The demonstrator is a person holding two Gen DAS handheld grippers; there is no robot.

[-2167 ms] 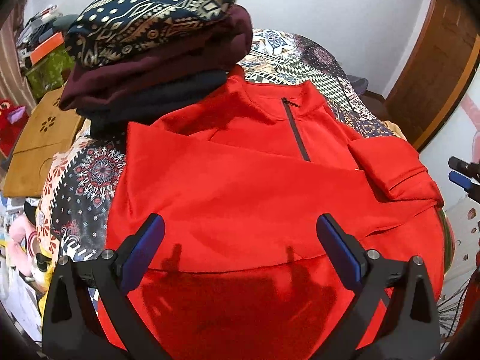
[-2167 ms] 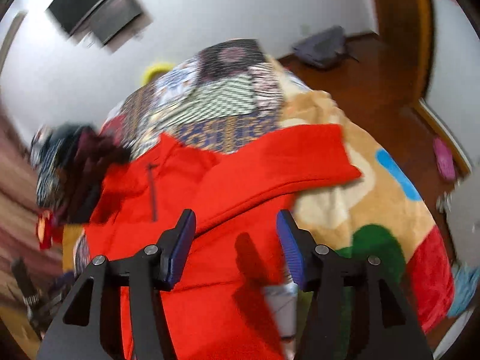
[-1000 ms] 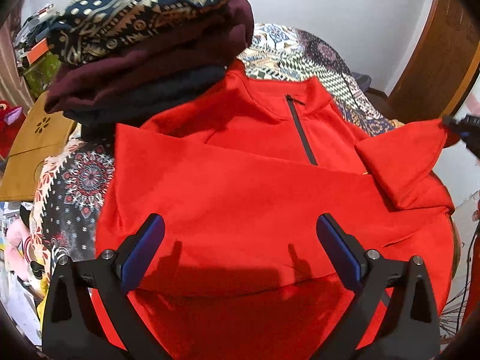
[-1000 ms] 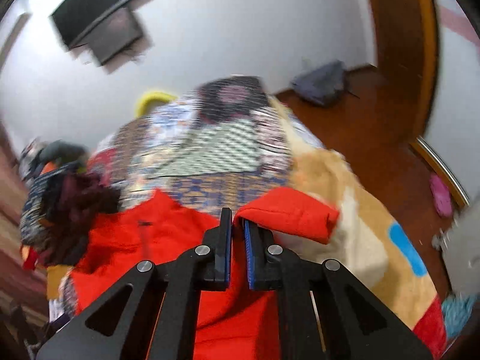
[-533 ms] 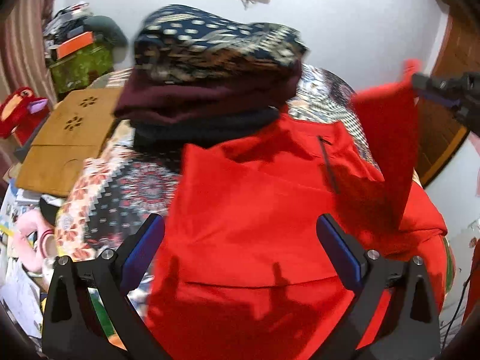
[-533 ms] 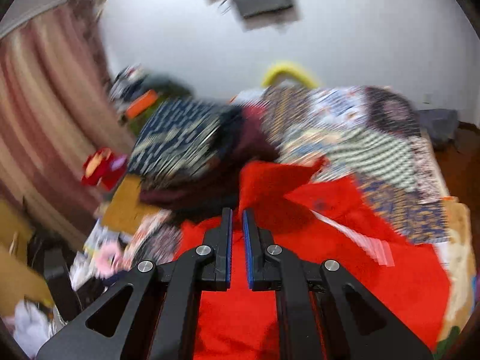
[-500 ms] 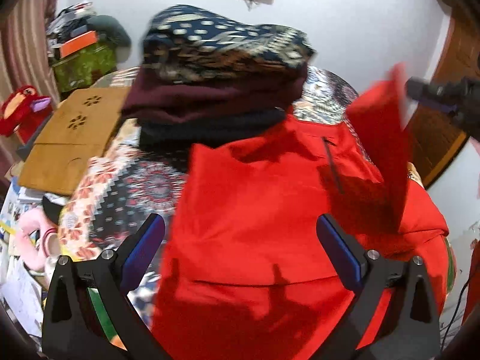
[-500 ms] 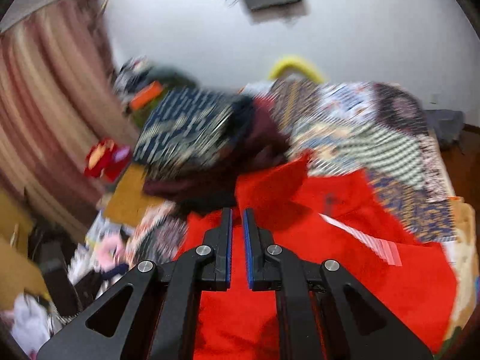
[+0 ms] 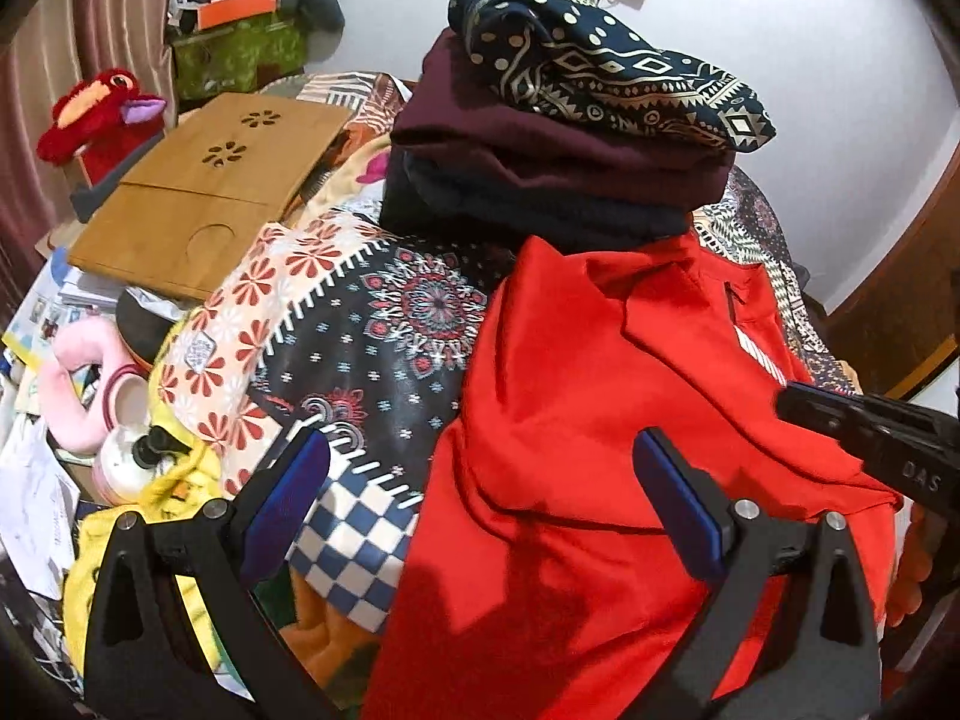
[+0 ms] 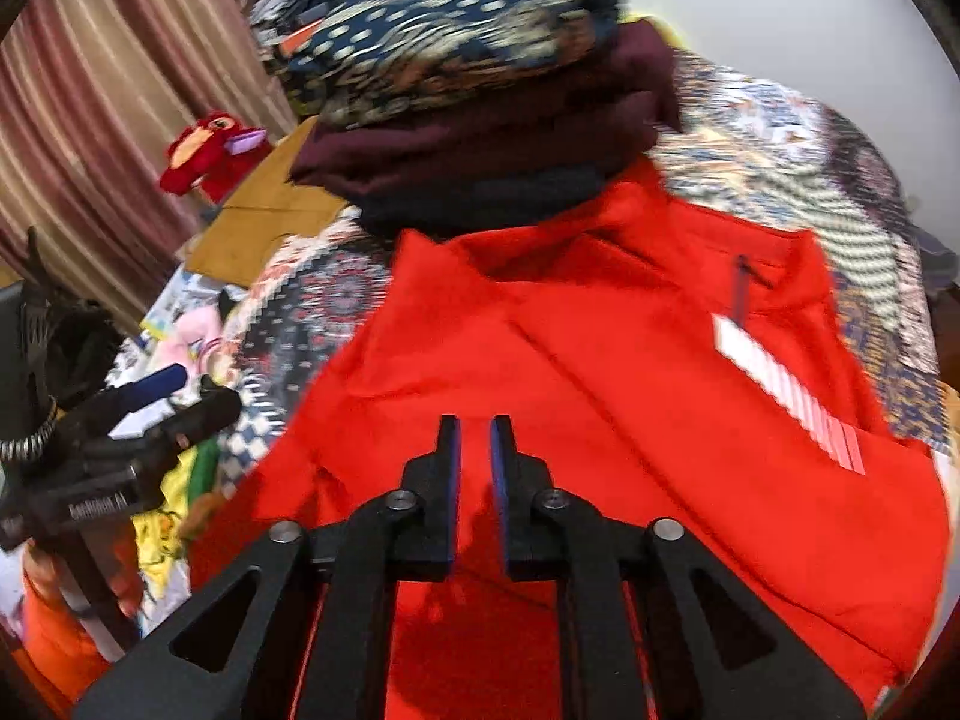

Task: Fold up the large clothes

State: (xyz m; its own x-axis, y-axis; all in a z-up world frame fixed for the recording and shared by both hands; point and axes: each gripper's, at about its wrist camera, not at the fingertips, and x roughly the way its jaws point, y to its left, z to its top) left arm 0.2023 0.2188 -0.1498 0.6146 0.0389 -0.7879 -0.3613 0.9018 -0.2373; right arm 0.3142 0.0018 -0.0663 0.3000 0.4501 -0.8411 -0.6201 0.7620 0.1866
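Note:
A red zip-neck pullover (image 9: 600,420) lies on the patterned bedspread (image 9: 372,324), both sleeves folded in over its body; it also shows in the right wrist view (image 10: 600,372). My left gripper (image 9: 480,498) is open and empty, hovering over the pullover's left edge. My right gripper (image 10: 474,438) has its jaws nearly closed with a narrow gap, low over the folded sleeve; whether cloth is pinched between them is not clear. The right gripper also shows in the left wrist view (image 9: 864,426), resting on the red cloth.
A stack of folded clothes (image 9: 570,120) stands right behind the pullover's collar. A wooden lap tray (image 9: 204,192), a red plush toy (image 9: 96,120), a pink item and a white bottle (image 9: 126,456) crowd the left side. A door (image 9: 900,276) is at the right.
My right gripper has carried the right sleeve from high in the air across and down onto the pullover's body. My left gripper has shifted left, still open.

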